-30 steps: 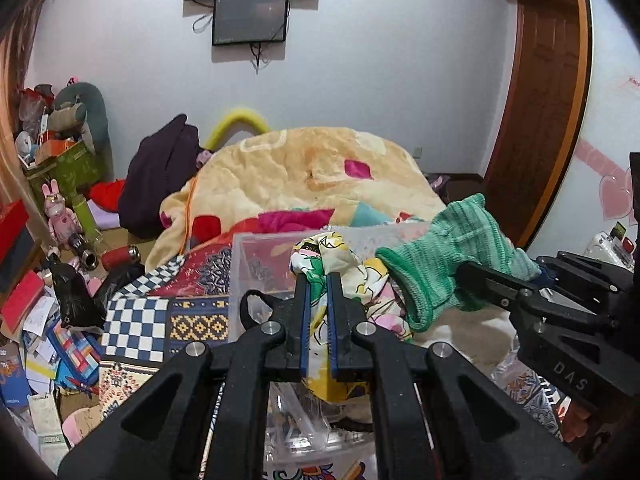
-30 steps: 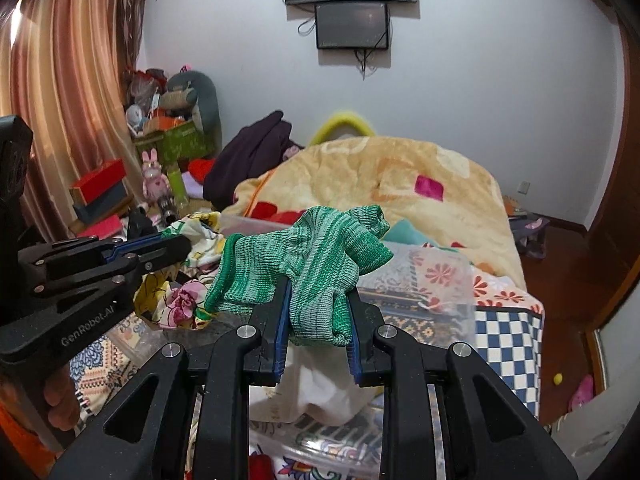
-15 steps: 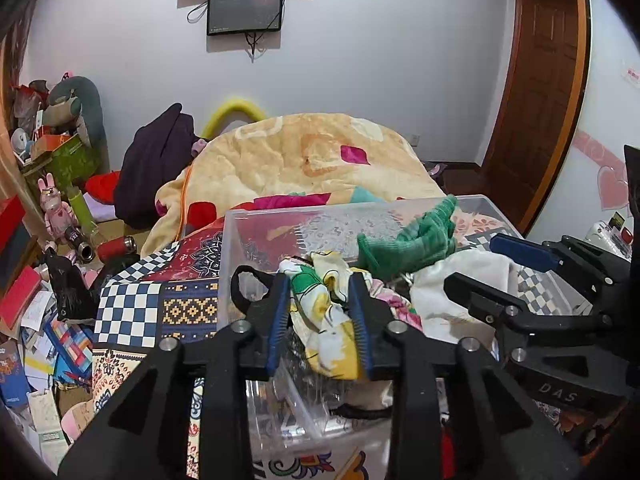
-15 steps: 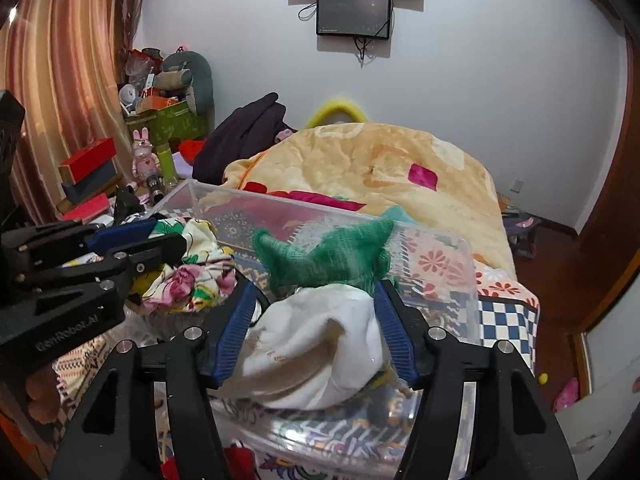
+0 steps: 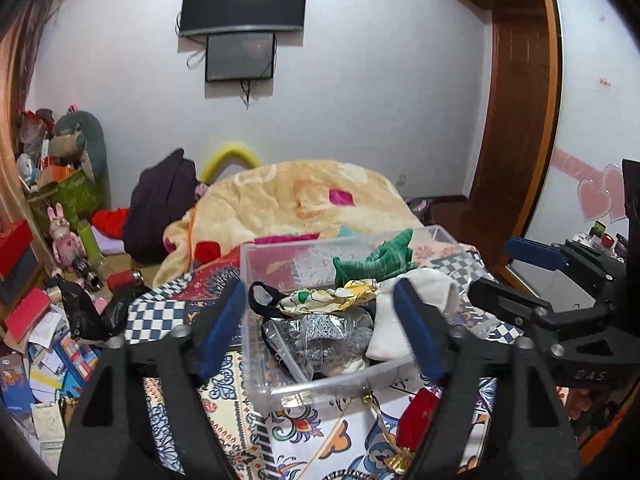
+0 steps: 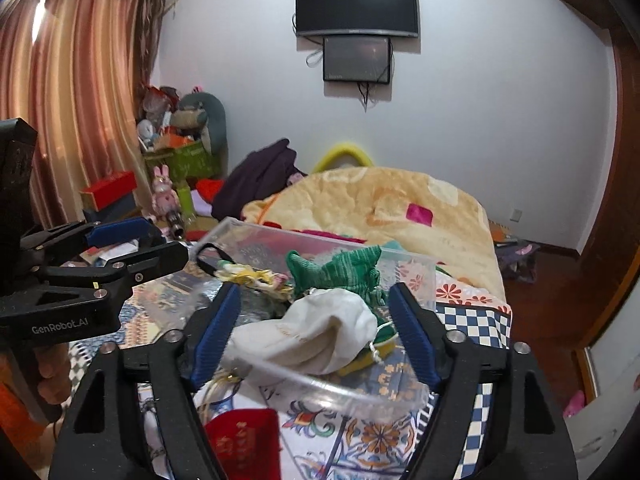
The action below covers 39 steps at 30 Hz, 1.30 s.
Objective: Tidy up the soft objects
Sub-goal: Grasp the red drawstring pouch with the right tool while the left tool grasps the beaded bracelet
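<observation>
Now both grippers stand empty, where a second ago each pinched a piece of cloth. The left gripper [image 5: 320, 328] has its blue-padded fingers spread wide over the near end of the clear plastic bin [image 5: 256, 360], and the yellow floral cloth [image 5: 332, 300] it held — lifted high then — lies crumpled inside the bin, on top of a silvery plastic bag [image 5: 316, 336] and beside a black strap [image 5: 260, 300]. The right gripper [image 6: 316, 332] is likewise spread wide and holds nothing; the green knitted cloth [image 6: 340, 272] it carried has dropped into the far part of the bin, just behind a white cloth [image 6: 316, 336] that bulges over the near rim. Half a second ago the fingers were already parting — they stand wider now. The bin rests on a patterned bedspread [image 5: 320, 432], with a peach quilt [image 5: 300, 200] heaped behind it and a red packet [image 6: 244, 440] lying in front.
</observation>
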### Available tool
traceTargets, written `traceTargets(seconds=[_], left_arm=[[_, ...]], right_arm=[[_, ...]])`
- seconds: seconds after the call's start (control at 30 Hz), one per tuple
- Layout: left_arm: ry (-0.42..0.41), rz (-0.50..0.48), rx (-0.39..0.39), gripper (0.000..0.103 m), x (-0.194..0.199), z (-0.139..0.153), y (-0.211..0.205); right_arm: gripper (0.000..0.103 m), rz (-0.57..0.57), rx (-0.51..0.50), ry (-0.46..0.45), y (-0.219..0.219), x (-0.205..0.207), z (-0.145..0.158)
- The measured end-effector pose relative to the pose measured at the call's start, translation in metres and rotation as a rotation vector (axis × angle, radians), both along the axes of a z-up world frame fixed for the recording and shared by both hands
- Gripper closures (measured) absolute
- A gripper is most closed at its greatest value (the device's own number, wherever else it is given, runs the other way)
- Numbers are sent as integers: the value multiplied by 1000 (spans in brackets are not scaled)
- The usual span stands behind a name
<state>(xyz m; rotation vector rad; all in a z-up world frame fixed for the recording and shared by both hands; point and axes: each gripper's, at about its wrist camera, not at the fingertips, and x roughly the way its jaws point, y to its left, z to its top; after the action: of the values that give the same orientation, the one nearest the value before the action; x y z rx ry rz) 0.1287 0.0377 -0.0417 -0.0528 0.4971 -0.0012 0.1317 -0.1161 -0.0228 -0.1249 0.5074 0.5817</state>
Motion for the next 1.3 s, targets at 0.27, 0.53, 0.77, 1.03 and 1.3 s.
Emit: traceTargets(seconds=[0.27,0.53,0.77,1.03,1.3], left_arm=[[12,0,3,8,-27,-11,4],[134,-4,-49,8,-39,-54,11],[219,-3,-67,8,-45,-87,14],[255,-26,-95,8,-51,-104,9],[270,-31,-82,14,-56,-113,-2]], right_arm=[[25,23,16,25,-5,-24,-18],[25,58,-7,168,3,-26,-64],[25,108,-35,264,19,-33,-92],[25,132,-79,298,31,-33,-106],[63,124,-123,238,29,-44,-104]])
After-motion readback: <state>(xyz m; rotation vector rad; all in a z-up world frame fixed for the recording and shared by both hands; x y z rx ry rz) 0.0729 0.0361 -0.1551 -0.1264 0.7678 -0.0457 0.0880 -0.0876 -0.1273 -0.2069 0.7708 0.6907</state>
